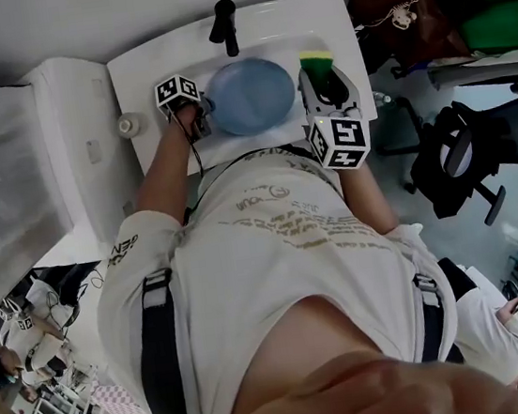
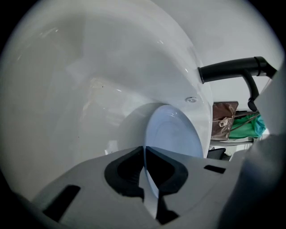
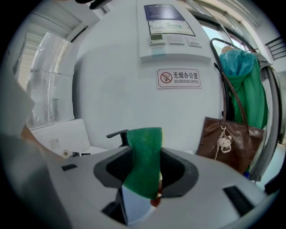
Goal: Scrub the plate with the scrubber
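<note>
The left gripper (image 2: 144, 153) has its jaws pinched tight on the rim of the blue plate (image 2: 175, 134), steadying it down in the white sink (image 1: 136, 83) in front of the black tap (image 1: 224, 22). The right gripper (image 3: 144, 169) is clamped on the green scrubber (image 3: 144, 145), whose pad sticks out past the jaws. From the head view the scrubber hangs just beside the plate's right edge, apparently not touching. The plate's face lies to the scrubber's left, so I'd expect the scrubbing hand to sweep leftward onto it.

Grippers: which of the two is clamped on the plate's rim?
The left gripper: its jaws pinch the blue plate; the right gripper holds the green scrubber.
</note>
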{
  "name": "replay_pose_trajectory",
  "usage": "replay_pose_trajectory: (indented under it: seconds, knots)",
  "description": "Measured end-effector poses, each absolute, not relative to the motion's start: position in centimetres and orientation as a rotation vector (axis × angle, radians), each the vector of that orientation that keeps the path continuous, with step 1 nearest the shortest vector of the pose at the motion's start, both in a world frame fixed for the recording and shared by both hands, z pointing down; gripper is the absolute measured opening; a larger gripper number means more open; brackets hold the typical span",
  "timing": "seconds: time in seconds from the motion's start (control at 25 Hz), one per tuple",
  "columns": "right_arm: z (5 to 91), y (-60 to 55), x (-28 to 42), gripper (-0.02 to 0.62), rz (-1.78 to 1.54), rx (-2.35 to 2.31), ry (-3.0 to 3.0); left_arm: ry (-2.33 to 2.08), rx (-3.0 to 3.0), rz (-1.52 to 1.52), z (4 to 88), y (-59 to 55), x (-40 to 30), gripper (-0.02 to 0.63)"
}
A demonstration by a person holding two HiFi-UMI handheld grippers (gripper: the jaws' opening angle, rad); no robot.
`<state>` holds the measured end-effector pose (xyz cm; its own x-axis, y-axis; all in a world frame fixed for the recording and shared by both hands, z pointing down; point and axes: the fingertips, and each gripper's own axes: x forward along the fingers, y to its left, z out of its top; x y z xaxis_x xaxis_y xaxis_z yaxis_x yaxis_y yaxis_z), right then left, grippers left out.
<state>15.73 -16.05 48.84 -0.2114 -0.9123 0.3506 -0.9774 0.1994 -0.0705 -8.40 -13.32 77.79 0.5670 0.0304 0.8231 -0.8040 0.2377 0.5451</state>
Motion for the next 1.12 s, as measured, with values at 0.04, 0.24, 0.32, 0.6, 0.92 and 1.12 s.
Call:
replay_pose_trajectory:
  seconds: [0.04,0.24,0.32,0.6,0.92,1.12]
  knots:
    - [48.9,-16.1,15.7,0.181,0.412,1.806,-2.243,-0.797,1.211,0.654,77.5,-13.4,-8.4,0.032]
    - [48.8,-16.2,15.5,0.181,0.416,1.797,-2.255,-0.813,1.266,0.650,76.3,-13.8,-8.3,0.032]
    - [48.6,-16.3,15.4,0.181,0.411,1.791,-2.262,-0.812,1.293,0.652,75.6,-13.8,-8.1,0.032]
    - [48.8,-16.6,14.9,0.181,0.425,1.769,-2.264,-0.814,1.370,0.675,73.3,-13.5,-7.1,0.032]
    - [51.2,-17.1,14.3,0.181,0.496,1.673,-2.170,-0.867,1.491,0.655,70.6,-15.1,-5.5,0.032]
    - [56.2,-18.3,13.0,0.183,0.633,1.448,-2.058,-0.908,1.526,0.683,70.1,-15.7,-5.4,0.032]
